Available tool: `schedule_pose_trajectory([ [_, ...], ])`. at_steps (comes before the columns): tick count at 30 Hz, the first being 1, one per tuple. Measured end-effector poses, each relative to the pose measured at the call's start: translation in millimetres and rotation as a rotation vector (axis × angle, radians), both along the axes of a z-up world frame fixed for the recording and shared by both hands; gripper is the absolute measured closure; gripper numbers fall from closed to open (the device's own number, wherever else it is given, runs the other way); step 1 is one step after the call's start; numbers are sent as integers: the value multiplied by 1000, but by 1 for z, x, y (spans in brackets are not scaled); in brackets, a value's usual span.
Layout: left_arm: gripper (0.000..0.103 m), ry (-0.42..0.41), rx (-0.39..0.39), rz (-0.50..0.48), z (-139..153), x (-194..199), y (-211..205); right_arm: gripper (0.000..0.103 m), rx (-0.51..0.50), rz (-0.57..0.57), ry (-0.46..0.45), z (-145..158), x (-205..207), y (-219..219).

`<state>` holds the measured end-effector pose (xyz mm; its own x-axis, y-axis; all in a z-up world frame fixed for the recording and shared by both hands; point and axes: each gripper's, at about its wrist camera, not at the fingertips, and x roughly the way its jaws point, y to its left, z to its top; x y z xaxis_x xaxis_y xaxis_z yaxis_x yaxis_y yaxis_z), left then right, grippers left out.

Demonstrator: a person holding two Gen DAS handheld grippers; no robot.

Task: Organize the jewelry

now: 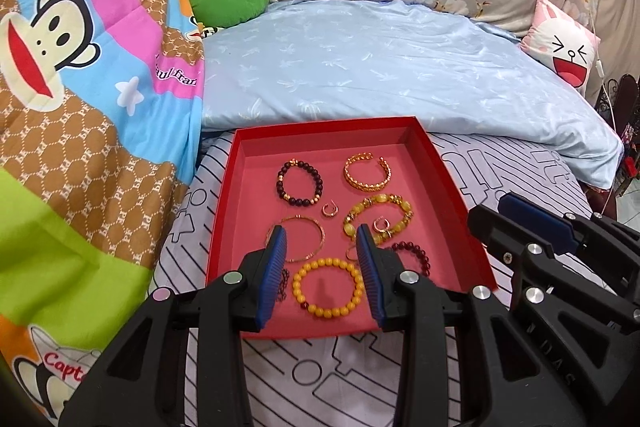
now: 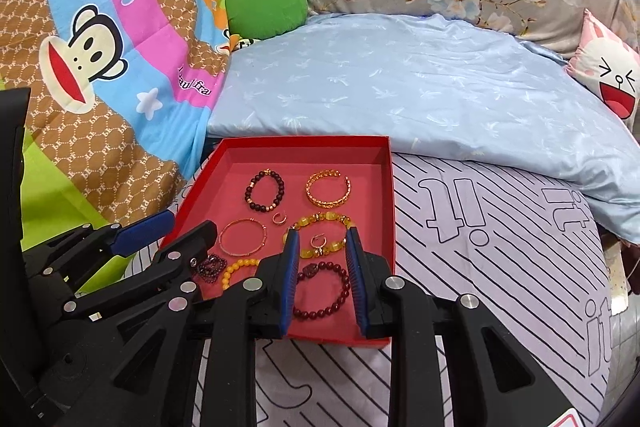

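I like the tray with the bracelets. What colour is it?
The tray is red, shown best in the left wrist view.

Red tray (image 2: 384, 187) on striped sheet (image 2: 500, 227): dark beaded bracelet (image 2: 266, 190), gold cuff (image 2: 328, 186), thin bangle (image 2: 242, 237), amber bracelet (image 2: 320, 231), red bead bracelet (image 2: 322, 291) (between the parted, empty fingers of the right gripper (image 2: 322, 279)).
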<state>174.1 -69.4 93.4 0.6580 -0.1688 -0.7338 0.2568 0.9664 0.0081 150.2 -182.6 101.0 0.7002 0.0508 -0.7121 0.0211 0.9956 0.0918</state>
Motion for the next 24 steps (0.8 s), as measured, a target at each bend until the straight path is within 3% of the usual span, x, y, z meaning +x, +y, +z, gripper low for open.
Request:
schedule_pose_trajectory([
  [11,62,-2,10,-4,-1,-34,4,78,-13,-13,2,-3,-38,6],
  [24,47,22,21,27,-18,-63,16,62,-32,-47,21,-20,-71,3],
])
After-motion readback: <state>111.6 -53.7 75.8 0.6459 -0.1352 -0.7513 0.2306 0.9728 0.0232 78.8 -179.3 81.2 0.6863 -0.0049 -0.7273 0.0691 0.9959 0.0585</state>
